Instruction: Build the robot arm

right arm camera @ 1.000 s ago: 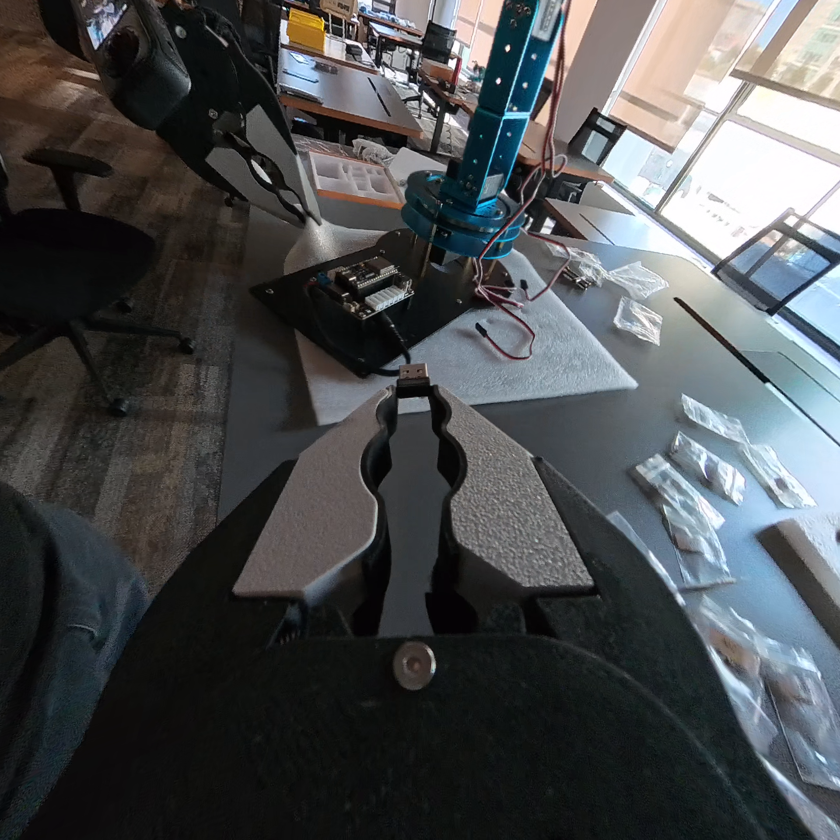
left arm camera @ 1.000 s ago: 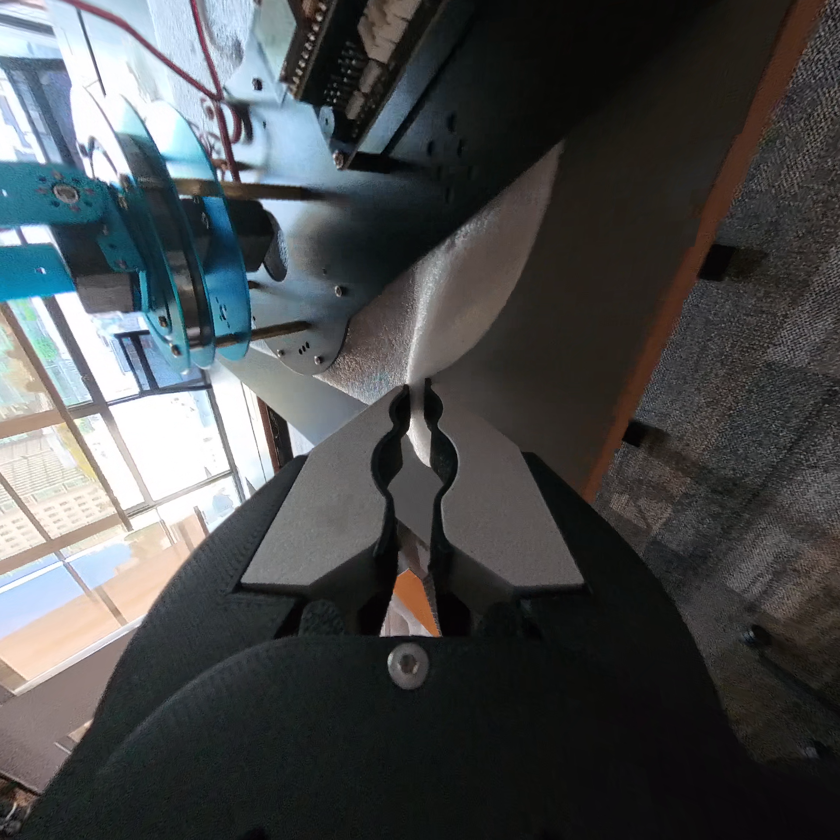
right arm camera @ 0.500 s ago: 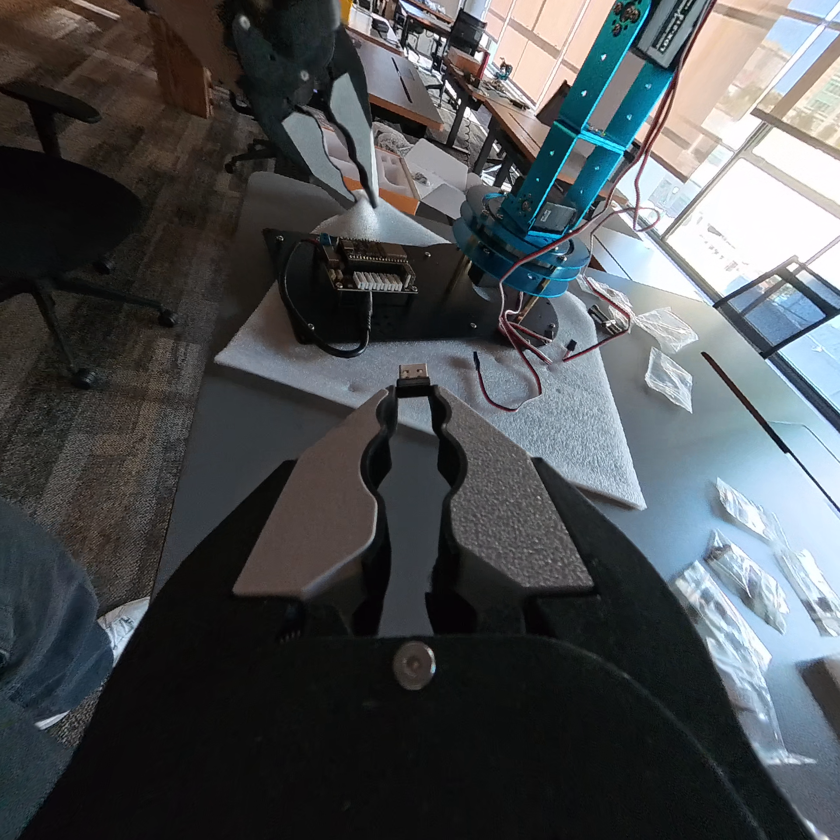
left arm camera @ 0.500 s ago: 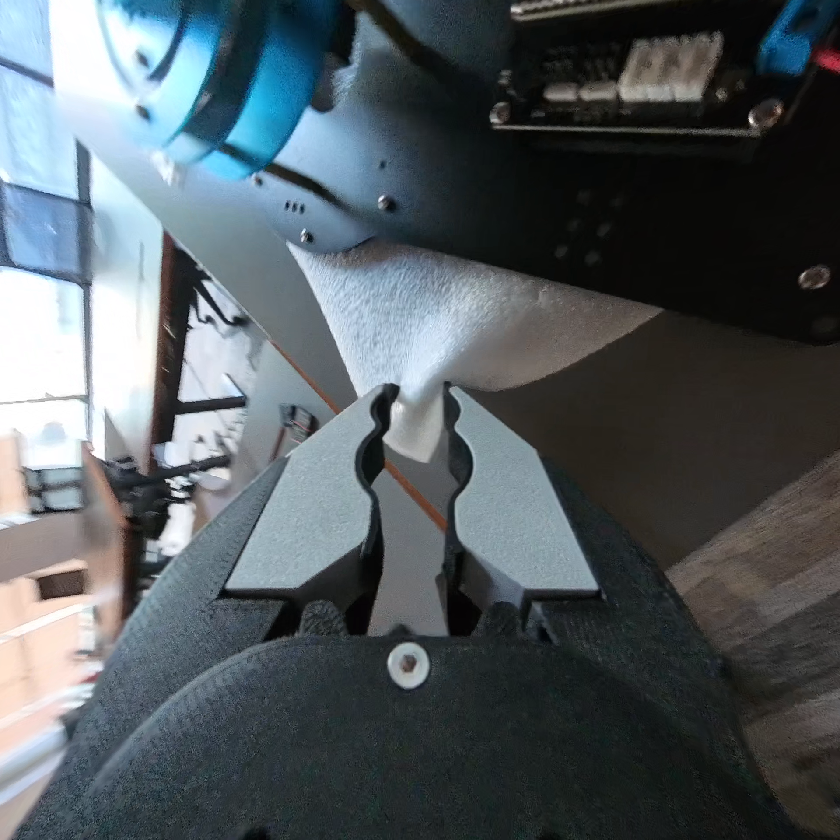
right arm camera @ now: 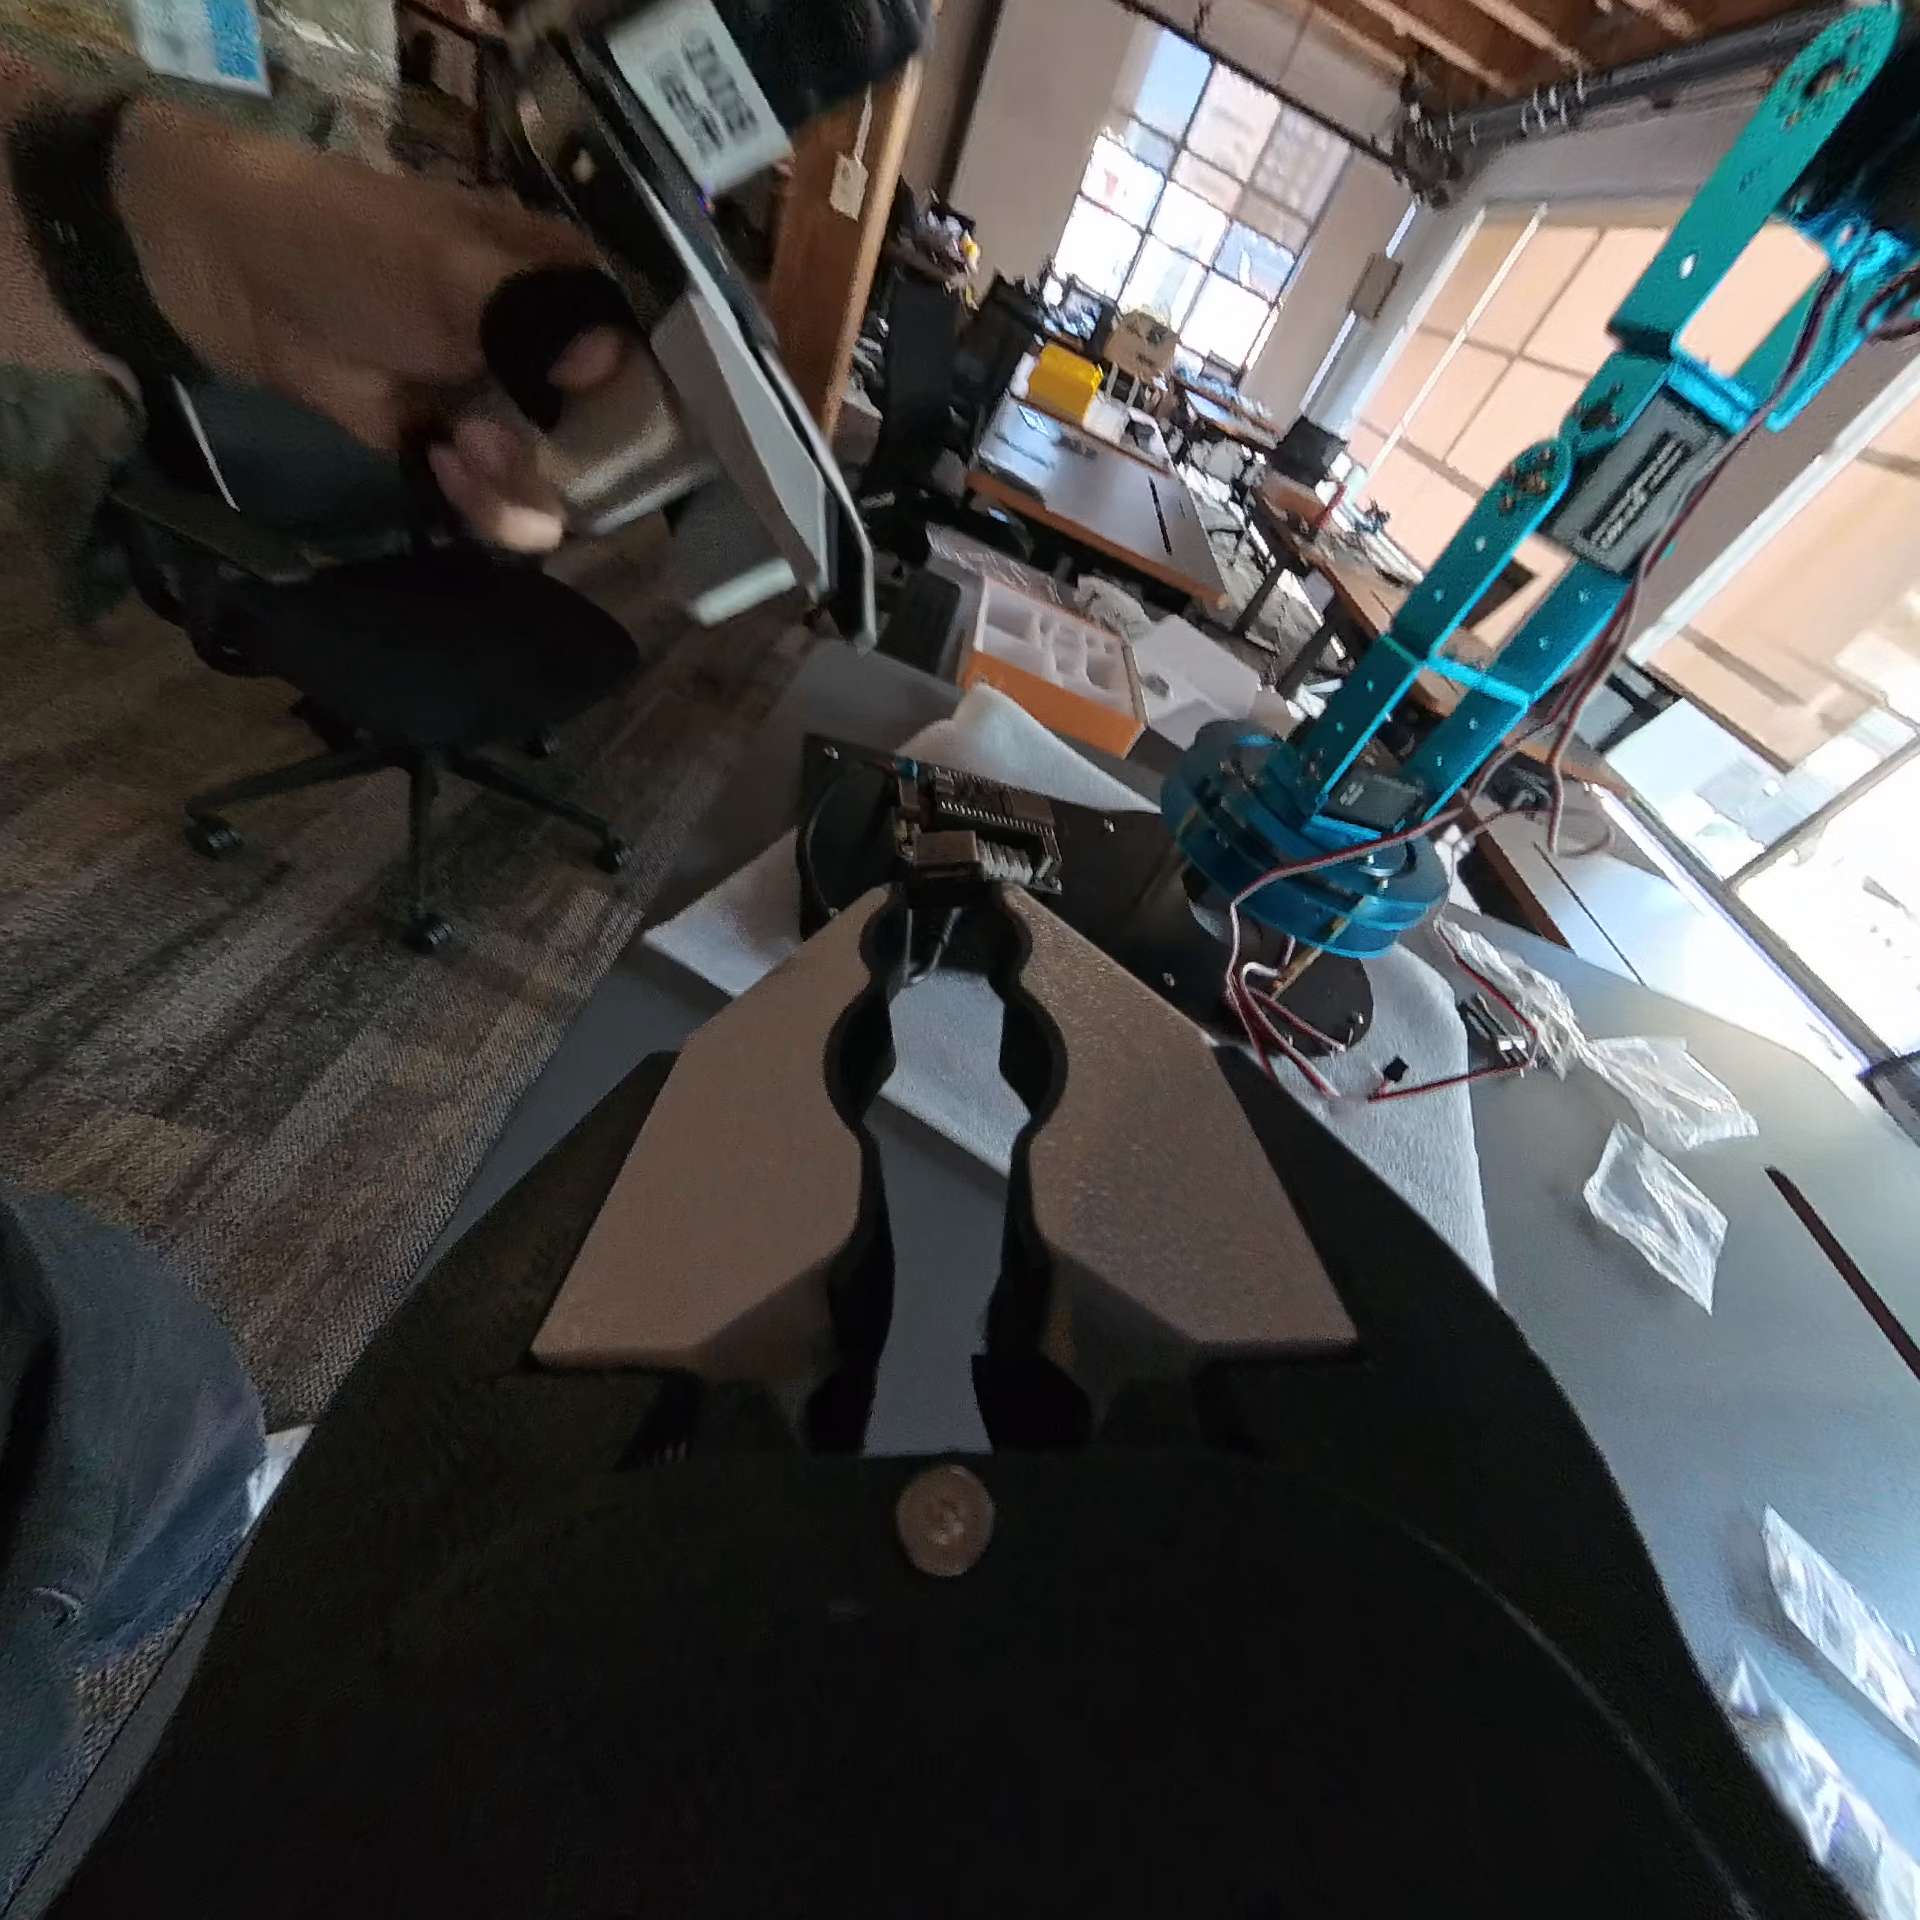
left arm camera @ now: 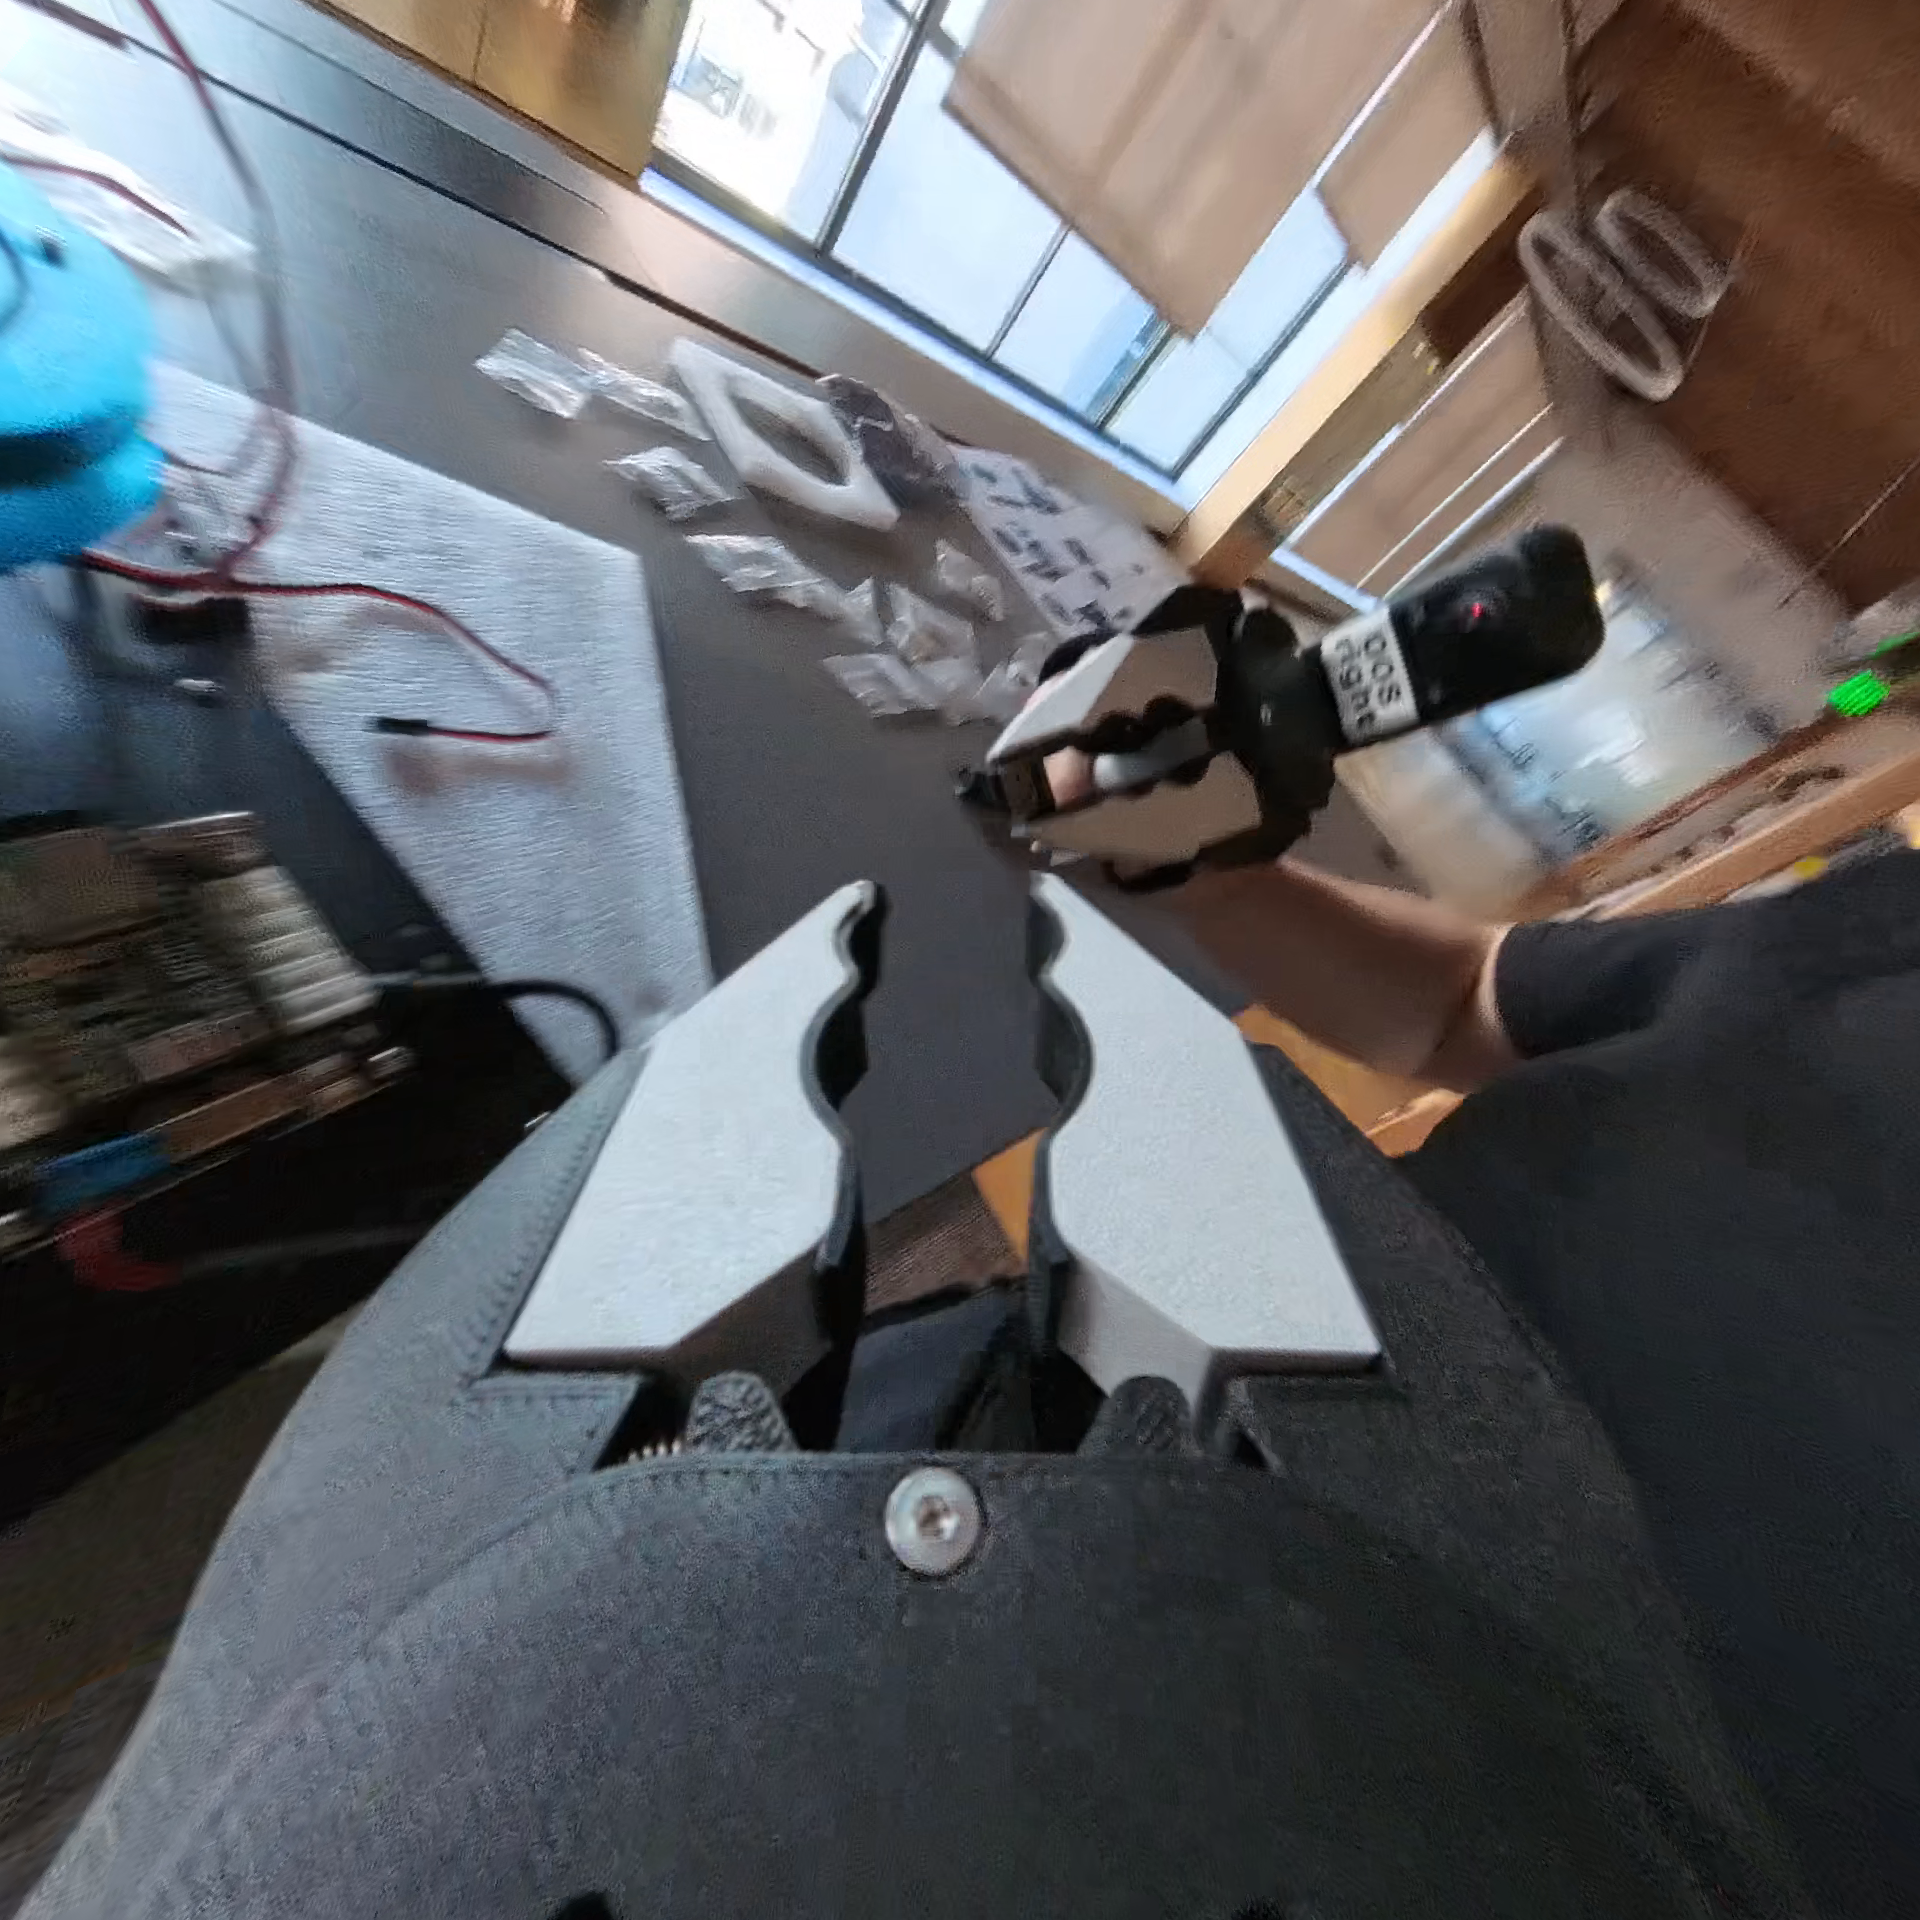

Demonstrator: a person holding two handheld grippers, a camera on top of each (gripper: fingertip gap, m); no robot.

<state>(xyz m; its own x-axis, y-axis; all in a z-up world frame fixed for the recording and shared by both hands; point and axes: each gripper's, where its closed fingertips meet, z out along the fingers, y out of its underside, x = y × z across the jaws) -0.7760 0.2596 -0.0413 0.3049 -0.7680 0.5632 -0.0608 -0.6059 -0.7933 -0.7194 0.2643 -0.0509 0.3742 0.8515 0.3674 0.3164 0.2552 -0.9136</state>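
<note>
USB plug (left arm camera: 979,784), judged small, stiff & light on a limp cable, is pinched at the tips of the right gripper (right arm camera: 940,914) near the circuit board (right arm camera: 982,831); left gripper (left arm camera: 951,914) is held part-open, empty.

Both grippers, left gripper (left arm camera: 954,906) and right gripper (right arm camera: 948,902), have grey wavy-edged fingers (left arm camera: 717,1132) on black textured bodies, each with a silver screw (left arm camera: 932,1521); black short sleeve (left arm camera: 1662,977) right of frame.

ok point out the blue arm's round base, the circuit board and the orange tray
blue arm base (right arm camera: 1311,869), right wrist view, on the rim of the round discs
circuit board (right arm camera: 977,819), right wrist view, on its top face
orange tray (right arm camera: 1049,715), right wrist view, on its near orange wall
</note>
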